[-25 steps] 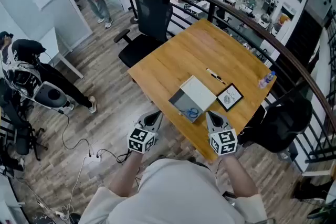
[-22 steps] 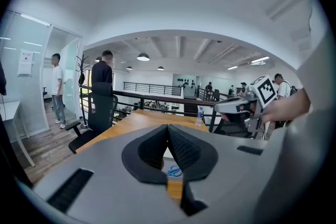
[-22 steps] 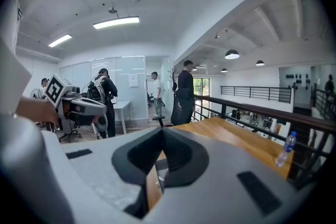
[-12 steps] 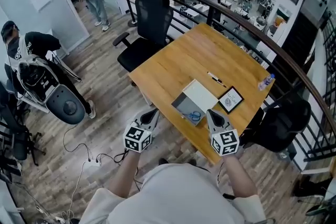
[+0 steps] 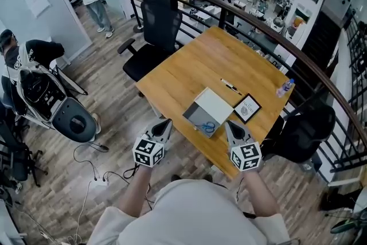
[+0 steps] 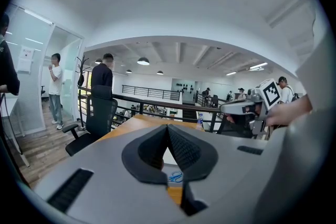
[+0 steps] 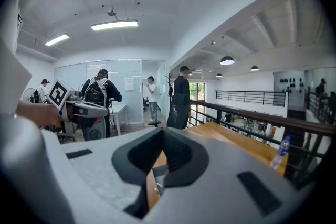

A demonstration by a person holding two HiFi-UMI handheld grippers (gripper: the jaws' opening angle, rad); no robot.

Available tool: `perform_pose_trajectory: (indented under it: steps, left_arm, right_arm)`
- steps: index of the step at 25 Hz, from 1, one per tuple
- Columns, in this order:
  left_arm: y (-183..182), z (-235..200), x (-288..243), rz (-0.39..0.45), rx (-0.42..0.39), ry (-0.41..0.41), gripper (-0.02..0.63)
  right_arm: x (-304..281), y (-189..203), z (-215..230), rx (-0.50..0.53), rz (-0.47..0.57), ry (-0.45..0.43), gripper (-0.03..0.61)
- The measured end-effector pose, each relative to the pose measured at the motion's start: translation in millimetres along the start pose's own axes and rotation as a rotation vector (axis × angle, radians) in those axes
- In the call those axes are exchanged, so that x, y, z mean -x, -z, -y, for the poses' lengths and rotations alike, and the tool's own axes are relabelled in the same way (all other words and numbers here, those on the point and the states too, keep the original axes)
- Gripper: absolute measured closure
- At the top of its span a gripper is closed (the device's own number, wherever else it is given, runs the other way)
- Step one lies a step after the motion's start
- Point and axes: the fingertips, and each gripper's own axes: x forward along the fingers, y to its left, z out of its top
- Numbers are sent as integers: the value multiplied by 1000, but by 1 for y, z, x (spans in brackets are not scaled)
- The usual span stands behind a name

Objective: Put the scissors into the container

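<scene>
The left gripper (image 5: pixel 166 123) has its jaws pressed together tip to tip, with nothing between them. The right gripper (image 5: pixel 231 124) is closed the same way and is also empty. Each is held in one of the person's hands, just off the near edge of the table (image 5: pixel 195 66). Both point toward the container (image 5: pixel 192 113), the left one to its near left and the right one to its near right, and neither touches it.

The container is a low grey box close to the table's near edge. A white lid (image 5: pixel 215 103) covers its far part and the near part is open. The blue-handled scissors (image 5: pixel 205 127) lie inside that open part, on the grey floor.

Just right of the container a black-framed card (image 5: pixel 248 108) lies flat. A pen (image 5: pixel 231 86) lies just beyond the container on the bare wood. A water bottle (image 5: pixel 285 88) stands well to the container's right, at the table's far edge. A black office chair (image 5: pixel 155 31) stands well beyond the container at the table's far left side. Another black chair (image 5: pixel 304 132) sits to the container's right, off the table.
</scene>
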Motion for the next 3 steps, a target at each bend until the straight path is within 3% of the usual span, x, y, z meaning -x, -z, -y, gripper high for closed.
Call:
perform_pose_trajectory:
  steps: [3]
  left_arm:
    - [-1,3,-1,2,-1,5,621]
  right_arm:
    - [3,-3,2,0,5,4,575]
